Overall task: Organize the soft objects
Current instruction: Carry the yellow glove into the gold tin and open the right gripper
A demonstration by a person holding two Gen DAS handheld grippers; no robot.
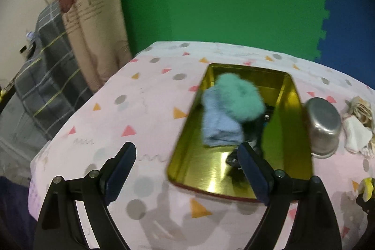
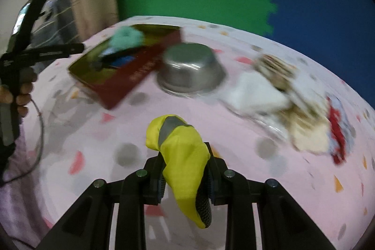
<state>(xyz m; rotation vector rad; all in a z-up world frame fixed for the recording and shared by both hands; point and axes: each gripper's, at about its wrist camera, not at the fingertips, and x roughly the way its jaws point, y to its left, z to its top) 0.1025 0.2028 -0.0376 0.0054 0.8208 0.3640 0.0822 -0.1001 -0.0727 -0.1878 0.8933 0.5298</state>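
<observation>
My yellow cloth (image 2: 182, 156) w/ a grey strip is pinched in my right gripper (image 2: 185, 177), low centre of the right wrist view; jaws narrow, clamped on it. Most of it hangs loose below and bulges above the pads, so the hold looks shallow. Risk 1: the thin, slippery-looking fabric slides out mid-carry and drops on the counter (image 2: 234, 179) short of the tin.

The gold tin (image 1: 302, 132), centre-right in the left wrist view, already has a teal fluffy piece (image 1: 239, 97) on a blue towel (image 1: 220, 130), plus something dark I can't ID. Risk 2: I drop yellow on that heap and it rolls over the rim, or my jaws snag the teal piece and drag it out.

The upturned steel bowl (image 2: 191, 69) sits just beside the tin, btwn me and it in the right view. Risk 3: I clip it and shove it, or nudge the tin.

My left gripper (image 1: 187, 170) is wide open, nothing held, hovering over the tin's near end. Risk 4: both grippers crowd the same spot and collide.

The pile of white/beige cloths (image 2: 276, 90), right of frame, is yet to be sorted; the view is blurry, so aim may be off.
</observation>
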